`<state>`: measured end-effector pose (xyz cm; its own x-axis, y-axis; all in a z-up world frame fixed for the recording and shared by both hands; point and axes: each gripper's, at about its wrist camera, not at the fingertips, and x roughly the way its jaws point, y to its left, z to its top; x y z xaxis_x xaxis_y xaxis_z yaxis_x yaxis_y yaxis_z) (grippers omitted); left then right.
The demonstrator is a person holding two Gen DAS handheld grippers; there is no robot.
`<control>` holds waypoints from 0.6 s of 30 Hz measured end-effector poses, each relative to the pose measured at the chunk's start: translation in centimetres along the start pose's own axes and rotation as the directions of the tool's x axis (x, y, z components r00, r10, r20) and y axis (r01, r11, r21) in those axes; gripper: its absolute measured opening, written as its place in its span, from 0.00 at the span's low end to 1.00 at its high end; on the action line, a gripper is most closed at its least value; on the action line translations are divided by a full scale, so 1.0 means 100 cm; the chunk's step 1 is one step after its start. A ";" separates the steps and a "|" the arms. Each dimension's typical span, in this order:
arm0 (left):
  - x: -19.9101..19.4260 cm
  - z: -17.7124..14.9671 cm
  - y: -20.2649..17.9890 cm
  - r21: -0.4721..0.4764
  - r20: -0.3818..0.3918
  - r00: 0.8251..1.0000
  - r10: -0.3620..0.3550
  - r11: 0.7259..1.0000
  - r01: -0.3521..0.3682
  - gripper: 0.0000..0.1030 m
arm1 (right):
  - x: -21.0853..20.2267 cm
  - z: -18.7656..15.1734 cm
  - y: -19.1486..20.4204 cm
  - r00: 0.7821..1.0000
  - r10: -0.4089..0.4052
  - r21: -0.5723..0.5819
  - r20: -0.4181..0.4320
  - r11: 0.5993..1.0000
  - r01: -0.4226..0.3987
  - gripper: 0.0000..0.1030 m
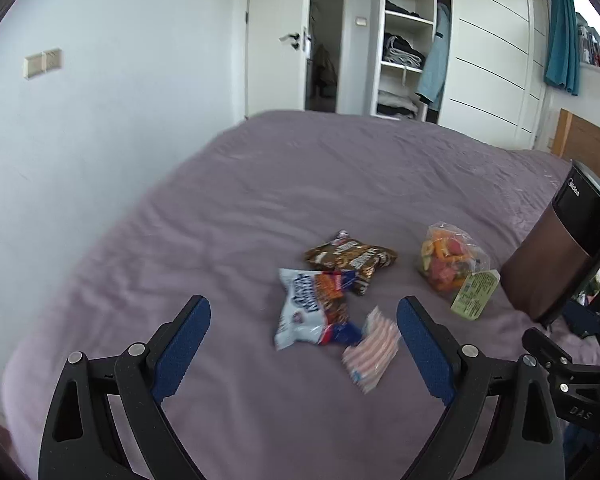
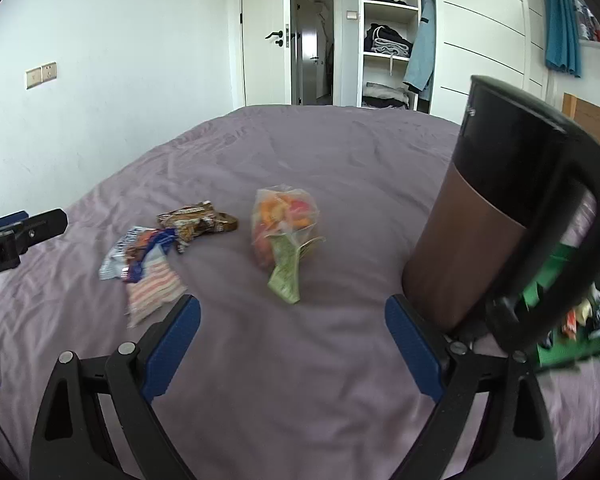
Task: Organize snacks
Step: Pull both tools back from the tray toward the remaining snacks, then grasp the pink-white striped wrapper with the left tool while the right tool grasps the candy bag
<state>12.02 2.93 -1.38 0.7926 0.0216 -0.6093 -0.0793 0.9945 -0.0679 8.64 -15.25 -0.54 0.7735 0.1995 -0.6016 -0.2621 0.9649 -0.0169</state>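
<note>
Left wrist: both tools (image 1: 304, 336) (image 2: 292, 332) apart, snacks (image 1: 320, 304) mid-bed (image 1: 260, 184), kettle (image 2: 480, 216) rt edge.

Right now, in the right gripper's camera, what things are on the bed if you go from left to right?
White-and-blue snack bag → brown snack packet → clear bag of colorful candy → brown-and-black kettle → green tray. The striped packet sits under the white one, so I skipped it.

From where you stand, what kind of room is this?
Most likely a bedroom: the snack packets lie on a bed with a purple sheet, an open wardrobe holds folded clothes, and a wooden headboard shows at right.
</note>
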 end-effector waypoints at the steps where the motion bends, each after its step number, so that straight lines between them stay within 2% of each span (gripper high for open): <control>1: 0.008 0.003 0.000 -0.001 -0.014 1.000 -0.012 1.000 0.012 0.89 | 0.004 0.003 -0.002 1.000 0.003 -0.003 0.004 1.000 -0.003 1.00; 6: 0.042 0.003 0.001 -0.010 -0.083 0.996 -0.030 1.000 0.029 0.89 | 0.025 0.012 -0.003 0.998 0.055 -0.011 0.013 0.998 -0.055 1.00; 10: 0.067 -0.002 -0.001 -0.001 -0.139 0.989 -0.043 0.999 0.044 0.89 | 0.036 0.002 0.010 0.992 0.126 0.020 -0.023 0.992 -0.126 1.00; 13: 0.082 -0.004 -0.003 0.014 -0.165 0.985 -0.053 0.998 0.056 0.89 | 0.041 -0.008 0.022 0.980 0.191 0.066 -0.048 0.980 -0.188 1.00; 15: 0.094 -0.004 0.000 0.007 -0.189 0.980 -0.059 0.998 0.061 0.89 | 0.044 -0.013 0.036 0.972 0.226 0.058 -0.070 0.973 -0.222 1.00; 18: 0.102 -0.003 0.005 -0.002 -0.203 0.977 -0.062 0.998 0.063 0.89 | 0.049 -0.017 0.045 0.970 0.231 0.043 -0.080 0.973 -0.228 1.00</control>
<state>19.88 3.66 -7.86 0.6569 -0.0615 -0.7515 -0.0307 0.9937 -0.1081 10.25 -10.18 -4.93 0.6434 0.4027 -0.6511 -0.4065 0.9004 0.1552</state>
